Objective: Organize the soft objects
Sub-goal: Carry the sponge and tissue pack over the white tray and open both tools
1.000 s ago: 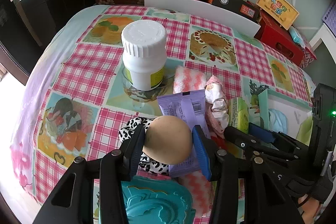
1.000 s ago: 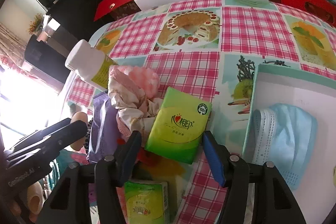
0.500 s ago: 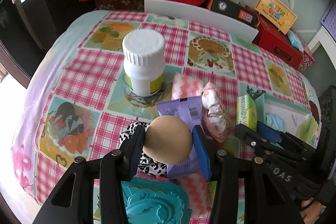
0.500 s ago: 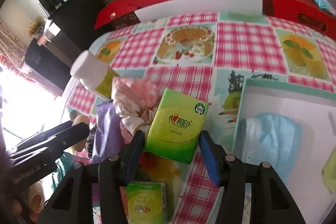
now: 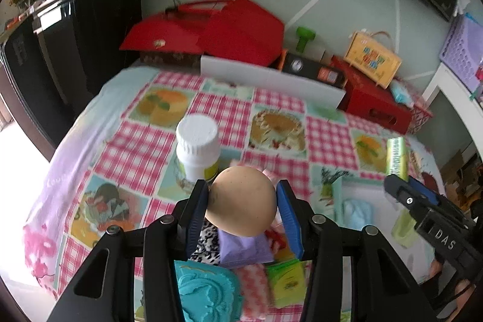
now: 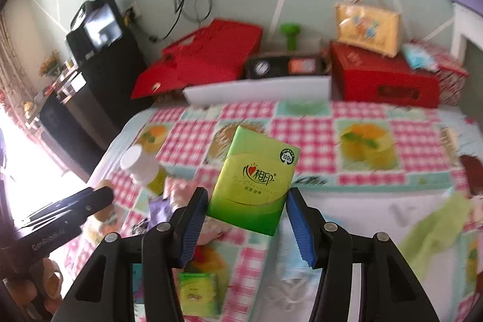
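Between the blue-padded fingers of the left gripper (image 5: 243, 208): tan, smooth egg-shaped ball (image 5: 241, 201), clamped on both sides, held above the table. Right gripper (image 6: 246, 218) fingers pinch the lower end of a green plastic-wrapped tissue pack (image 6: 255, 181), pack lifted clear of the table, tilted a little; grip contact on the right pad partly hidden by pack edge.

Below left gripper, nearest: teal embossed rubbery piece (image 5: 205, 291), pink-white chevron cloth (image 5: 253, 285), purple flat sachet (image 5: 243, 248), black-white spotted fabric (image 5: 206, 243), second green tissue pack (image 5: 285, 278), all bunched and touching.

Further out: white plastic bottle w/ ribbed white cap and yellow label (image 5: 197, 148), upright on the pink-check picture tablecloth (image 5: 132, 147). To the right, white shallow tray w/ teal rim (image 5: 339, 195) holding a light-blue face mask (image 5: 356, 208).

Far edge of table: white foam board (image 5: 271, 80) on edge; behind it red cardboard boxes (image 5: 229, 29).
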`<move>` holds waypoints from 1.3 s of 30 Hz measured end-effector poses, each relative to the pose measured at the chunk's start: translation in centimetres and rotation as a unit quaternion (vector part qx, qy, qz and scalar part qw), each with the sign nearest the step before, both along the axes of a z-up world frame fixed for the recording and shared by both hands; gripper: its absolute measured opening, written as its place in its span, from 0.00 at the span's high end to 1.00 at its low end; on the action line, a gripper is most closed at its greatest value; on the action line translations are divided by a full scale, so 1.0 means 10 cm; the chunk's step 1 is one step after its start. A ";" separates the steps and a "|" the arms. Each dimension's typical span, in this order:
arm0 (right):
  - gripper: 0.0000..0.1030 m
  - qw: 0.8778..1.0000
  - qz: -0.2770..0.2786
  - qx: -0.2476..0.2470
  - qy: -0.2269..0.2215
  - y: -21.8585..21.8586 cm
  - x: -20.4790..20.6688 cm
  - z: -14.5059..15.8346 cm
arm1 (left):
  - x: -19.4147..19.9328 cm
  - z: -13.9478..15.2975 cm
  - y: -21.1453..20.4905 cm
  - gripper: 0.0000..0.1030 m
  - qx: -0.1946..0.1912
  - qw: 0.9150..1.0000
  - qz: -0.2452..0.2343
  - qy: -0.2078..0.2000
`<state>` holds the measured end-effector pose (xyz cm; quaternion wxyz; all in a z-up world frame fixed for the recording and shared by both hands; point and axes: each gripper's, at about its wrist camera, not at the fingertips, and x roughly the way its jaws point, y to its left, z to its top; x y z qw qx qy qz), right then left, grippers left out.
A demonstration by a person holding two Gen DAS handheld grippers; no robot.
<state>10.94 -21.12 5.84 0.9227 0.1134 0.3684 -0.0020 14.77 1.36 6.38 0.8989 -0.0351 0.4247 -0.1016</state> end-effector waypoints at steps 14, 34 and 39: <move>0.45 0.980 -0.194 -0.042 0.000 -1.17 -0.62 0.39 | -0.24 0.15 -0.78 0.53 -0.008 0.994 -0.100 -0.037; 0.44 0.957 -0.248 -0.030 0.144 -1.66 -0.85 -0.16 | -0.56 -0.53 -2.00 0.53 0.063 0.964 -0.254 0.047; 0.44 0.951 -0.245 -0.024 0.188 -1.62 -0.86 -0.45 | -0.58 -0.71 -2.10 0.53 0.076 0.960 -0.259 0.070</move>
